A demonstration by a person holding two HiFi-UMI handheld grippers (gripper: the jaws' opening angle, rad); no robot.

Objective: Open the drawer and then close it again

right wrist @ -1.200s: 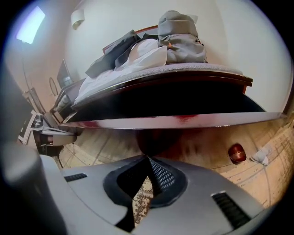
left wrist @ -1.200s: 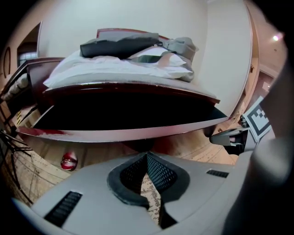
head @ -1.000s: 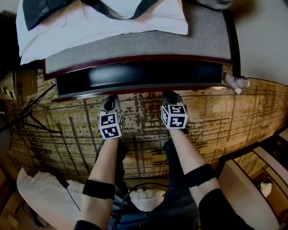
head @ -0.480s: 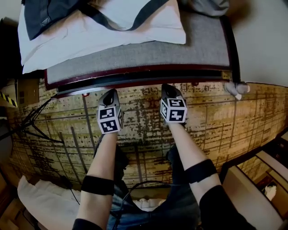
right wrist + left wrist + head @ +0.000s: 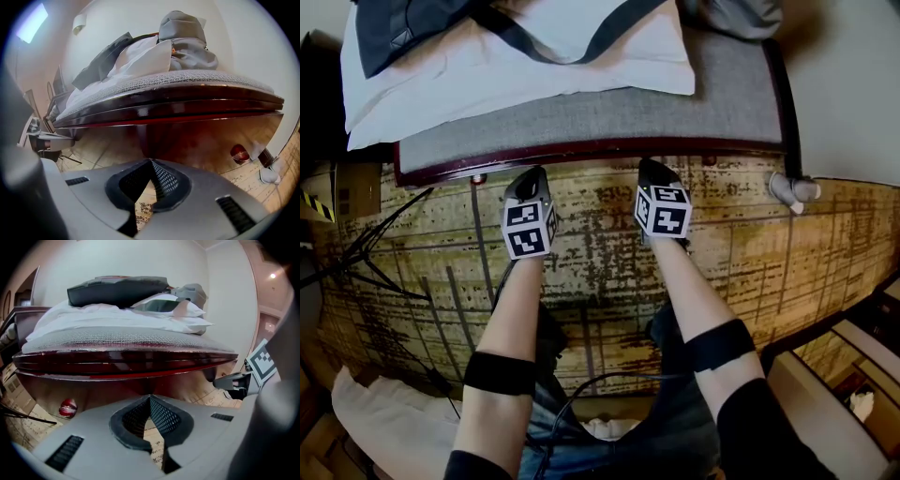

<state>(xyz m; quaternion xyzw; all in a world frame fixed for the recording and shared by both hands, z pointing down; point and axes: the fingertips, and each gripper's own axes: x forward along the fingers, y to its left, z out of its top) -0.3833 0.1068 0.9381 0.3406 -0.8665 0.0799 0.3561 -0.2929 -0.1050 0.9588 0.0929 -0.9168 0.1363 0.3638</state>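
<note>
I am standing in a bedroom: a white pillow (image 5: 520, 67) is lying on a soft grey bench (image 5: 675, 105), and patterned carpet (image 5: 769, 253) is covering the floor.

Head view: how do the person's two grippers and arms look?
The left gripper and right gripper each carry a white cube with black square markers; their fingers are grey with black textured pads. A black band wraps each forearm.

Drawer (image 5: 600, 148) sits fully shut, its glossy dark red-brown front flush under the grey padded top, a long low band running the full width of the bench, raised above the patterned floor
</note>
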